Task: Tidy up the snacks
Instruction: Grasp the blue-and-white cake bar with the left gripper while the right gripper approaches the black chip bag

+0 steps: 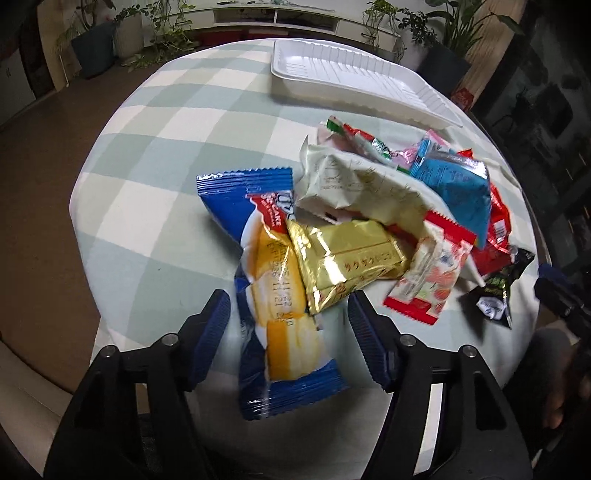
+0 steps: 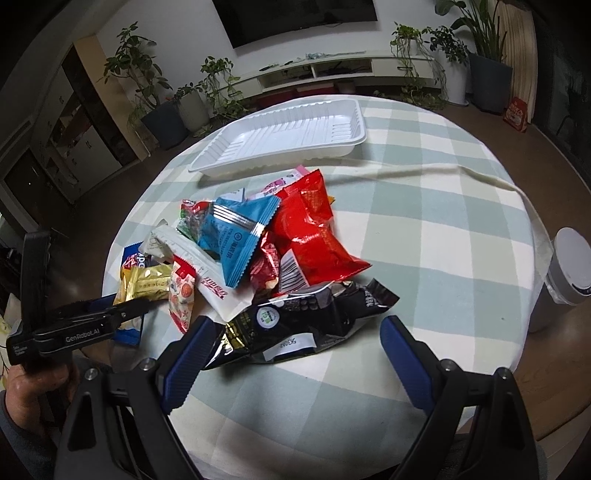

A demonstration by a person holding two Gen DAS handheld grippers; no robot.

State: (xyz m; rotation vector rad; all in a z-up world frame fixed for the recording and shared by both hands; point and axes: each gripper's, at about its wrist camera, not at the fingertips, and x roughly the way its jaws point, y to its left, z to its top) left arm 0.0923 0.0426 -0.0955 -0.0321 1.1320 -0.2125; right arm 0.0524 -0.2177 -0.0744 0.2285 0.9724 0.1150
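A round table wears a pale green and cream checked tablecloth [image 2: 424, 192], creased in a long fold toward 2 o'clock. Off its edge at 3 o'clock stands a grey and white lidded bin [image 2: 565, 273]. Across the brown floor at 12 o'clock runs a low white media shelf [image 2: 332, 72], with a dark wall screen [image 2: 295, 18] above it. Potted plants [image 2: 147, 92] cluster at 10 and 11 o'clock, more [image 2: 476, 51] at 1 o'clock. Beside those, a red paper bag [image 2: 516, 114] sits on the floor. A dark cabinet [image 2: 70, 136] stands at 9 o'clock.
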